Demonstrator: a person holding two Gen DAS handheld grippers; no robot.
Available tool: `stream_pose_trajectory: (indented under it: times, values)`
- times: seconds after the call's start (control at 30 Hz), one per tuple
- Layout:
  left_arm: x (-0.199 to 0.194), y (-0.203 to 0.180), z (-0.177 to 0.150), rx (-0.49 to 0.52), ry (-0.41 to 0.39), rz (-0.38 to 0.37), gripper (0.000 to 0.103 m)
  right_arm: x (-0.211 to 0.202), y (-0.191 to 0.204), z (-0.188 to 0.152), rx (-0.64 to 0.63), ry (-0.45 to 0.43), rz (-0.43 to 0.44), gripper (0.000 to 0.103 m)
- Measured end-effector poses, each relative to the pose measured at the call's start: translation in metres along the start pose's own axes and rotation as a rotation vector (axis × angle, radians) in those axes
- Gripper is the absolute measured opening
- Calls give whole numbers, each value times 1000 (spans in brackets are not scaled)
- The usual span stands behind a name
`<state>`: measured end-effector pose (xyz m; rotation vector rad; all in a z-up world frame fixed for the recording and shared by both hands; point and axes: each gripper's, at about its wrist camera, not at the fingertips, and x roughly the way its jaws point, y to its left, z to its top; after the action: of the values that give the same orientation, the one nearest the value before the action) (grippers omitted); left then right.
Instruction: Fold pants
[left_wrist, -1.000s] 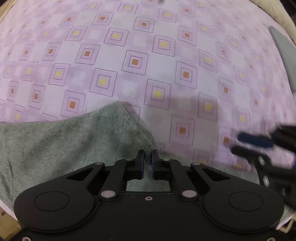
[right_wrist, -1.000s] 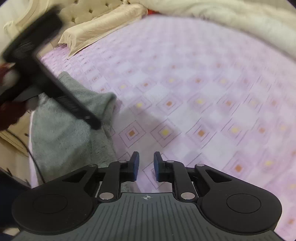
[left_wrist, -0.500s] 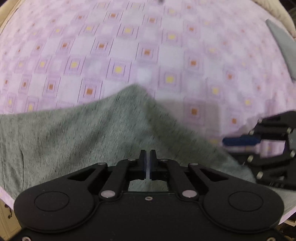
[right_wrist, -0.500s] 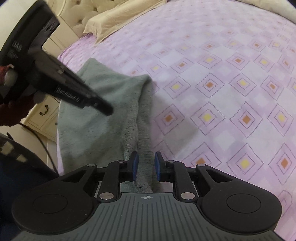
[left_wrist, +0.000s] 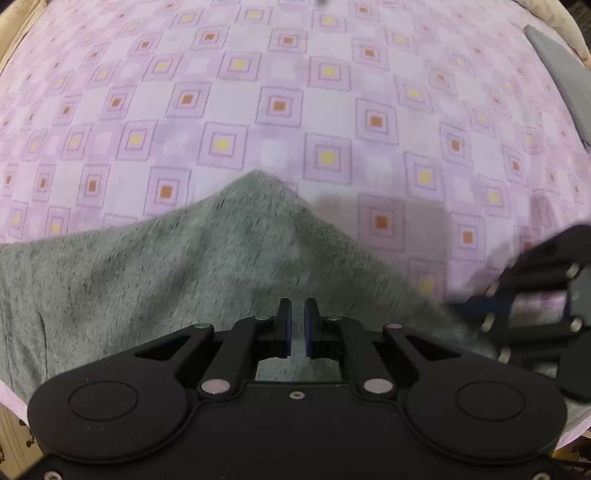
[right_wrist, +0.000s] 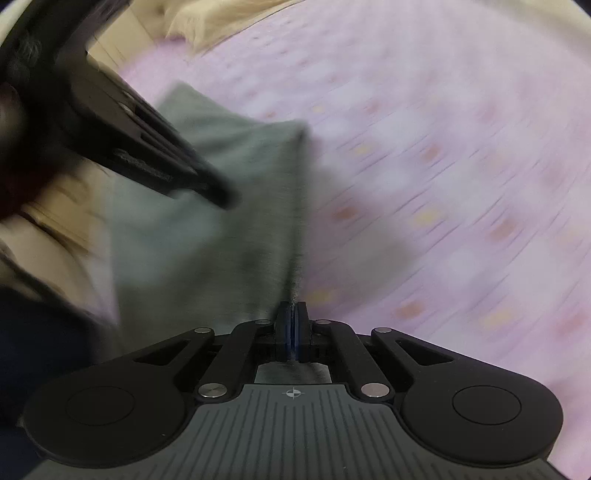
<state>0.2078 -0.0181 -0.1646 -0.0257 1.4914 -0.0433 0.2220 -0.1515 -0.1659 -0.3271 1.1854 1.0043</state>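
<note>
The grey fleece pants (left_wrist: 192, 266) lie folded on the purple checked bedsheet (left_wrist: 280, 107), with one corner pointing away from me. My left gripper (left_wrist: 297, 314) hovers over the pants with its jaws a narrow gap apart and nothing between them. My right gripper (right_wrist: 292, 314) is shut on the right edge of the pants (right_wrist: 236, 206); it also shows at the right of the left wrist view (left_wrist: 480, 302). The right wrist view is motion-blurred. The left gripper (right_wrist: 221, 197) reaches in from the upper left there.
A dark grey folded cloth (left_wrist: 561, 74) lies at the far right of the bed. A cream pillow (right_wrist: 221, 26) and headboard are at the bed's far end. The bed edge (left_wrist: 11, 398) runs just below the pants.
My left gripper has let go of the pants and its jaws have parted slightly. My right gripper has closed on the pants' edge and is moving fast.
</note>
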Motion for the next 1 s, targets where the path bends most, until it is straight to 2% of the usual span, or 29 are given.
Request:
stream_pose_trajectory:
  times: [0.03,0.07,0.17,0.23,0.27,0.3,0.37,0.43,0.5,0.53,0.6,0.67,0.73,0.83,0.93,1.0]
  values:
    - [0,1,-2,0,0,6,12,2,-8,-1,76,0,13,1]
    - [0,3,-4,1,1,14,12,3,-8,-3,95,-10,7,2]
    - [0,4,-9,22,-3,21,12,-3,8,-6,46,-40,-75,3]
    - [0,3,-10,40,-17,21,14,-22,11,-12,133,-142,-222,4]
    - [0,2,-9,51,-27,24,14,-33,11,-15,181,-197,-253,7]
    - [-1,1,-10,60,-42,26,14,-47,14,-20,226,-256,-241,7]
    - [-3,-1,-9,76,-68,22,16,-60,30,-27,235,-307,-203,7]
    - [1,-5,-2,93,-91,14,25,-57,46,-31,223,-281,-176,7]
    - [4,-9,5,121,-124,17,28,-45,59,-37,224,-236,-184,7]
    - [8,-11,11,136,-140,24,28,-39,62,-42,233,-208,-218,7]
    - [19,-12,23,150,-151,46,28,-30,54,-57,324,-134,-340,7]
    - [31,-11,34,150,-135,62,29,-36,33,-86,514,-89,-479,7]
    - [31,-11,39,166,-149,63,33,-55,18,-124,674,-97,-614,7]
    - [31,-16,40,212,-149,84,35,-80,5,-172,847,-87,-701,6]
    - [30,-17,35,232,-162,94,35,-101,10,-191,866,-95,-754,7]
    - [22,-20,30,236,-164,111,33,-120,24,-198,872,-190,-774,10]
